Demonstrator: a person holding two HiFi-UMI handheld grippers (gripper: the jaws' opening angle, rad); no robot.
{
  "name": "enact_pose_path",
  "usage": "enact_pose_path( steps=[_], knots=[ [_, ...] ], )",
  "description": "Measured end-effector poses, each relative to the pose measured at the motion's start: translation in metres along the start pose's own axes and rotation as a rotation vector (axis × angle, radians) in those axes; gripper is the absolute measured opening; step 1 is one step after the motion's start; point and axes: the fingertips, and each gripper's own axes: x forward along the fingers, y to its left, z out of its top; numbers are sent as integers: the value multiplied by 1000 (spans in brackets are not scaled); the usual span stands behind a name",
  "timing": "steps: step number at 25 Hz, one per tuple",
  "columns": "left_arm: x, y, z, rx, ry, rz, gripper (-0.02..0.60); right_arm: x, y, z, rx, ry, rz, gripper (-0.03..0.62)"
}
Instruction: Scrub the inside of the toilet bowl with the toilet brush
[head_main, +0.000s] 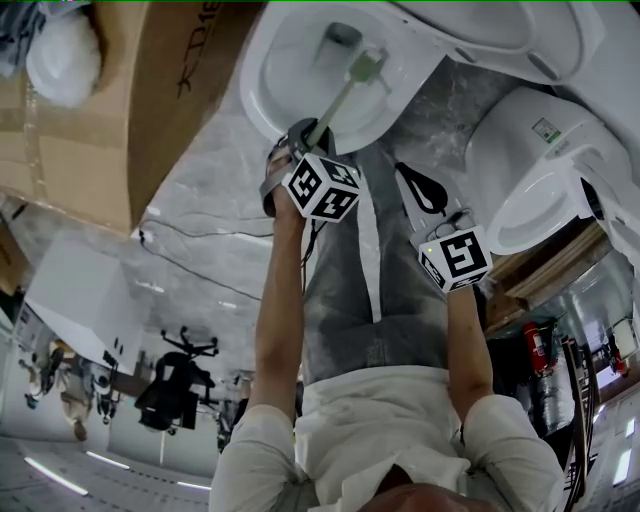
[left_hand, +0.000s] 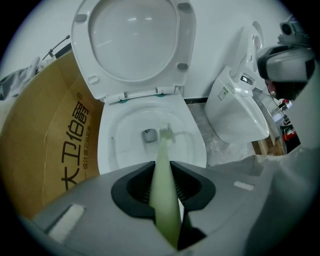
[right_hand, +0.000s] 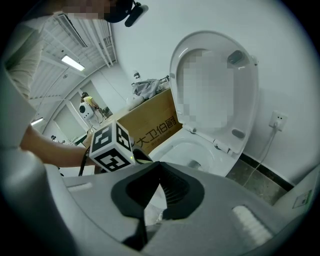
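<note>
The left claw (left_hand: 164, 190) pinches the pale-green toilet brush (left_hand: 163, 150) by its handle, bristles low inside the toilet bowl (left_hand: 117, 142) by its drain (left_hand: 149, 135). The right claw (right_hand: 159, 195) (outside the bowl) is pressed together, empty. Hard scrubbing could twist the handle loose.

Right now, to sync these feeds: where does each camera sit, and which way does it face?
Head view: on the person's head, looking steeply down at the white ceramic toilet bowl; shows both forearms, left gripper, right gripper.
Left gripper view: on the left gripper, looking along jaws shut on the pale green toilet brush, into the bowl.
Right gripper view: on the right gripper, jaws together, empty, facing the bowl; shows the left gripper.
Shared: all show the bowl and brown cardboard box.
</note>
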Motion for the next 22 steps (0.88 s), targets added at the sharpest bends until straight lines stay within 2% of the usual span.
enact_pose_path(
  steps=[6, 11, 16, 22],
  knots=[
    [-9, -3, -43, -6, 55, -3, 109, 3, 3, -1, 3, 2, 4, 3],
    [-7, 8, -72, -35, 104, 26, 109, 9, 7, -3, 7, 12, 12, 3],
    [4, 20, -83, -58, 140, 68, 110, 12, 4, -3, 7, 20, 16, 3],
    [26, 24, -80, -69, 165, 76, 109, 13, -2, -4, 4, 33, 21, 3]
  ],
)
